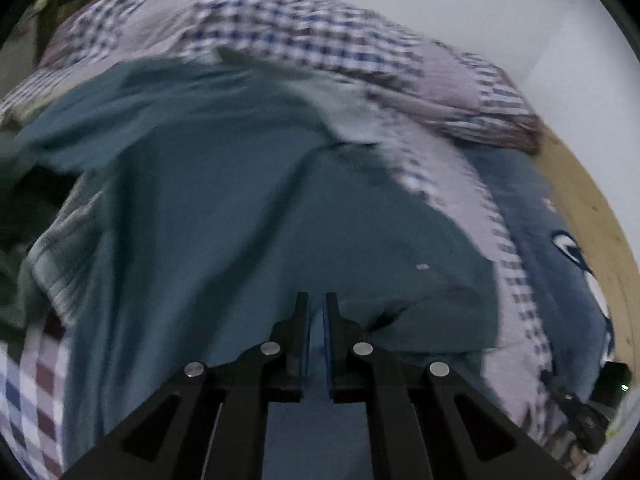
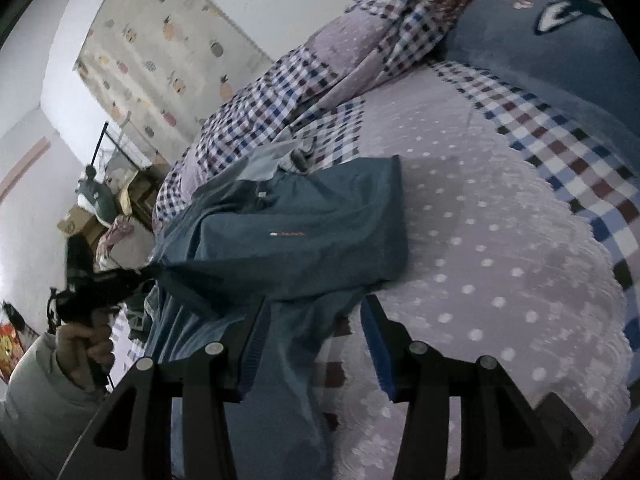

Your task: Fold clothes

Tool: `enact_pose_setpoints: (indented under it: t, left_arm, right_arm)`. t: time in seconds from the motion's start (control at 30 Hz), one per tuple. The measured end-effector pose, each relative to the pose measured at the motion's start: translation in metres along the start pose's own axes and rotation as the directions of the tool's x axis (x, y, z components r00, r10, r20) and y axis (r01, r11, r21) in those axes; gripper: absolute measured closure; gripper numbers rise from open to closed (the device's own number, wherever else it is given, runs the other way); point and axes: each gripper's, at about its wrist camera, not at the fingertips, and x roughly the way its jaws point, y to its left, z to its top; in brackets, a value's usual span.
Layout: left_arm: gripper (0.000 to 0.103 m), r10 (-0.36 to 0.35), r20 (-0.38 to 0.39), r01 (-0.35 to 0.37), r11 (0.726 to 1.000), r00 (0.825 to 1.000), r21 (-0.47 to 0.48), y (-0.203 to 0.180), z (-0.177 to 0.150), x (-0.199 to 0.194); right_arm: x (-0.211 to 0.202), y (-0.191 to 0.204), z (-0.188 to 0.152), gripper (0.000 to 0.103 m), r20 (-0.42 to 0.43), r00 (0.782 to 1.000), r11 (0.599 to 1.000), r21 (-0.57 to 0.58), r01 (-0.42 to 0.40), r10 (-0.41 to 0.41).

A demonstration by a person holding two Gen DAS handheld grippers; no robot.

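Left gripper (image 1: 317,300): its two fingers are almost together, with blue cloth pinched in the thin gap.
Right gripper (image 2: 314,308): its two fingers are spread wide apart and hold nothing.
Left hand (image 2: 86,344): it is wrapped around a black handle, in a pale sleeve (image 2: 38,392).

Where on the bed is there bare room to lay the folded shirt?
Free: the dotted bedspread right of the teal shirt, bordered by the checked border. Crowded: the bunched checked quilt behind the shirt and the blue pillow.
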Motion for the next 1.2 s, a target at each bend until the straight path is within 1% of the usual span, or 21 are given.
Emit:
enact_pose_setpoints:
  t: [0.03,0.1,0.13,0.17,0.2,0.23,0.27,0.37,0.43,0.53,0.63,0.7,0.8,0.83,0.87,0.9,0.93,1.0,1.1,1.17,1.2]
  left_arm:
    - [0.095,0.008,0.003,-0.008,1.000,1.000,0.004,0.005,-0.002,0.001]
    - [0.091,0.001,0.020,-0.002,0.999,1.000,0.037,0.010,-0.008,-0.003]
    - [0.083,-0.002,0.028,0.001,0.999,1.000,0.054,0.012,-0.012,-0.005]
    - [0.071,-0.020,0.034,0.017,0.997,0.999,0.081,0.011,-0.014,-0.006]
    - [0.065,-0.049,0.041,0.044,0.992,0.998,0.116,0.009,-0.017,-0.008]
    - [0.051,-0.076,0.046,0.068,0.985,0.996,0.156,0.006,-0.021,-0.009]
    - [0.042,-0.102,0.049,0.091,0.976,0.994,0.196,0.001,-0.025,-0.011]
    - [0.039,-0.166,0.050,0.144,0.944,0.985,0.298,-0.008,-0.038,-0.013]
    - [0.038,-0.179,0.058,0.150,0.929,0.982,0.337,-0.006,-0.048,-0.013]
    - [0.038,-0.210,0.097,0.166,0.926,0.973,0.338,0.008,-0.060,-0.016]
    - [0.031,-0.258,0.131,0.209,0.930,0.957,0.302,0.024,-0.070,-0.015]
    - [0.031,-0.267,0.120,0.216,0.921,0.956,0.325,0.022,-0.072,-0.012]
    - [0.031,-0.253,0.158,0.159,0.880,0.954,0.447,0.010,-0.081,-0.016]
    - [0.031,-0.246,0.171,0.136,0.865,0.954,0.484,0.007,-0.083,-0.017]
    - [0.031,-0.243,0.182,0.120,0.851,0.953,0.511,0.004,-0.085,-0.019]
    - [0.031,-0.243,0.194,0.106,0.840,0.950,0.533,0.002,-0.087,-0.021]
    - [0.031,-0.241,0.209,0.089,0.828,0.948,0.553,0.001,-0.089,-0.024]
    - [0.031,-0.239,0.240,0.052,0.803,0.941,0.593,-0.003,-0.094,-0.031]
    - [0.031,-0.231,0.292,-0.018,0.755,0.928,0.656,-0.011,-0.104,-0.038]
    - [0.031,-0.231,0.317,-0.066,0.705,0.920,0.706,-0.020,-0.113,-0.040]
    - [0.031,-0.232,0.329,-0.092,0.676,0.915,0.731,-0.024,-0.119,-0.041]
  right_arm:
    - [0.005,0.006,0.000,0.052,-0.003,1.000,1.000,-0.014,-0.006,0.006]
    - [0.015,0.020,0.001,0.052,-0.008,1.000,0.999,-0.047,-0.019,0.019]
    - [0.020,0.028,0.001,0.052,-0.013,1.000,0.998,-0.065,-0.024,0.023]
    - [0.026,0.035,0.001,0.052,-0.018,1.000,0.996,-0.080,-0.028,0.026]
    - [0.033,0.043,0.000,0.052,-0.024,0.999,0.995,-0.095,-0.031,0.028]
    - [0.041,0.052,-0.001,0.052,-0.032,0.999,0.993,-0.114,-0.034,0.030]
    - [0.051,0.062,-0.002,0.052,-0.041,0.999,0.990,-0.135,-0.040,0.035]
    - [0.084,0.096,-0.009,0.052,-0.087,0.994,0.978,-0.191,-0.079,0.063]
    - [0.107,0.118,-0.015,0.052,-0.122,0.990,0.969,-0.228,-0.099,0.072]
    - [0.147,0.146,-0.023,0.052,-0.187,0.978,0.963,-0.230,-0.138,0.096]
    - [0.180,0.156,-0.029,0.052,-0.238,0.965,0.972,-0.177,-0.157,0.112]
    - [0.202,0.160,-0.033,0.053,-0.269,0.956,0.978,-0.136,-0.157,0.116]
    - [0.231,0.161,-0.041,0.054,-0.309,0.947,0.989,-0.088,-0.118,0.085]
    - [0.240,0.161,-0.043,0.060,-0.325,0.944,0.992,-0.086,-0.094,0.062]
    - [0.246,0.161,-0.046,0.069,-0.333,0.942,0.993,-0.084,-0.078,0.046]
    - [0.250,0.162,-0.048,0.096,-0.337,0.941,0.994,-0.082,-0.067,0.035]
    - [0.251,0.164,-0.048,0.100,-0.339,0.940,0.994,-0.082,-0.065,0.034]
    - [0.247,0.171,-0.047,0.100,-0.336,0.940,0.993,-0.087,-0.084,0.050]
    - [0.229,0.181,-0.038,0.100,-0.308,0.944,0.986,-0.071,-0.149,0.121]
    - [0.216,0.188,-0.033,0.100,-0.298,0.942,0.981,-0.069,-0.180,0.152]
    - [0.212,0.191,-0.032,0.100,-0.300,0.938,0.978,-0.063,-0.200,0.173]
